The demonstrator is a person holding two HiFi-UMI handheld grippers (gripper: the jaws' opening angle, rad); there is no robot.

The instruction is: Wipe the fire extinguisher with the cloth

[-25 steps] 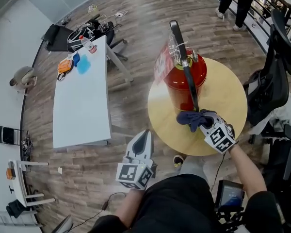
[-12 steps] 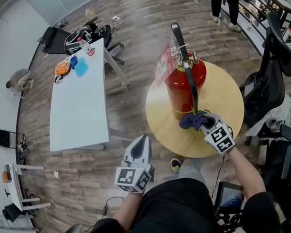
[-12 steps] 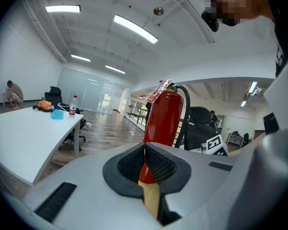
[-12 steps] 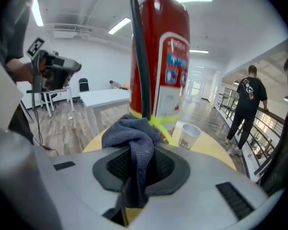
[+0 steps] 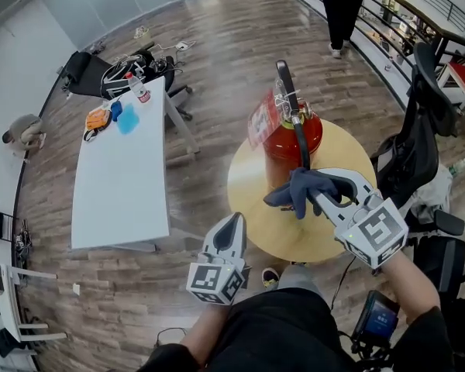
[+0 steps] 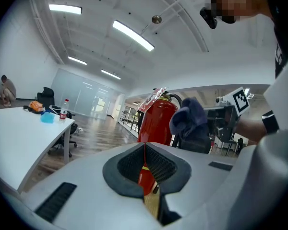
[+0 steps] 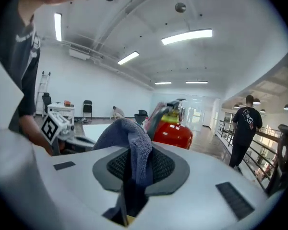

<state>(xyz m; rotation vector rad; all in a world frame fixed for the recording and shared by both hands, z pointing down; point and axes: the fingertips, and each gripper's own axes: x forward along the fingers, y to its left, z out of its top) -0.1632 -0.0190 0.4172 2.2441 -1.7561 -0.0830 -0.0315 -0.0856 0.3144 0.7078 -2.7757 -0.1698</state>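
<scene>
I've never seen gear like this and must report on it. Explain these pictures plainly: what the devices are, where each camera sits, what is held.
There is no robot here: a person holds a two-fingered gripper in each hand. The wide picture comes from a camera on the person's head, looking down. The other two come from cameras riding on the grippers, each looking along its own fingers. The right gripper is shut on a dark blue cloth, held close to a red fire extinguisher that stands on a round wooden table. The left gripper is shut and empty, short of that table. A long white table stands further left.
</scene>
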